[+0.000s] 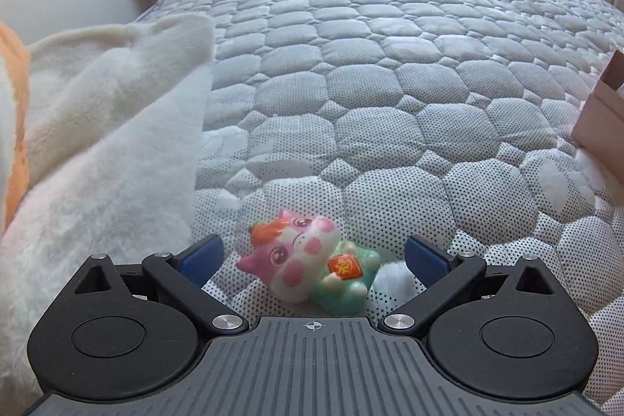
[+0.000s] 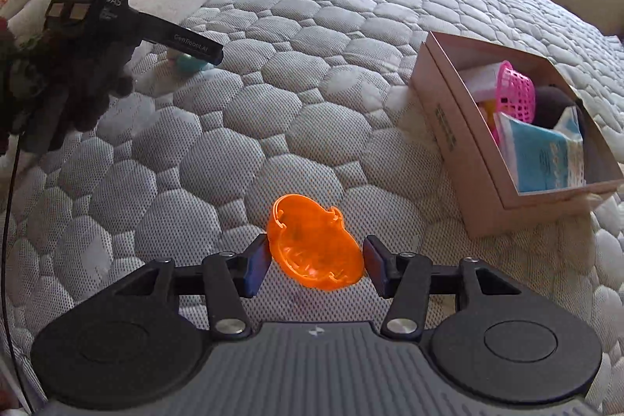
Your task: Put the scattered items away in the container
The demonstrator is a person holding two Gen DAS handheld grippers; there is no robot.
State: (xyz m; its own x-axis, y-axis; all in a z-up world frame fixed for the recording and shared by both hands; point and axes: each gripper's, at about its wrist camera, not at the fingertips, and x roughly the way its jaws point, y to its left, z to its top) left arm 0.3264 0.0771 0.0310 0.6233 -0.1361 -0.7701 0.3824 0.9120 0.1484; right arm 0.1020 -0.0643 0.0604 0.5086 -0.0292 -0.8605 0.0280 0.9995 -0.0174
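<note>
A pink and green cat figurine (image 1: 312, 266) lies on the quilted bed between the wide-open blue pads of my left gripper (image 1: 314, 258); neither pad touches it. In the right wrist view my right gripper (image 2: 316, 260) is shut on an orange plastic basket (image 2: 314, 244), held tilted just above the quilt. The pink cardboard box (image 2: 468, 158) stands to the right, holding a pink mesh basket (image 2: 513, 92), a blue packet (image 2: 542, 158) and a dark item. The left gripper's body (image 2: 97, 10) shows at upper left, over the figurine (image 2: 191, 63).
A white fluffy blanket (image 1: 109, 127) with an orange edge lies heaped at the left. The box corner (image 1: 602, 112) shows at the right edge of the left wrist view. Wall, curtains and a window lie beyond the bed.
</note>
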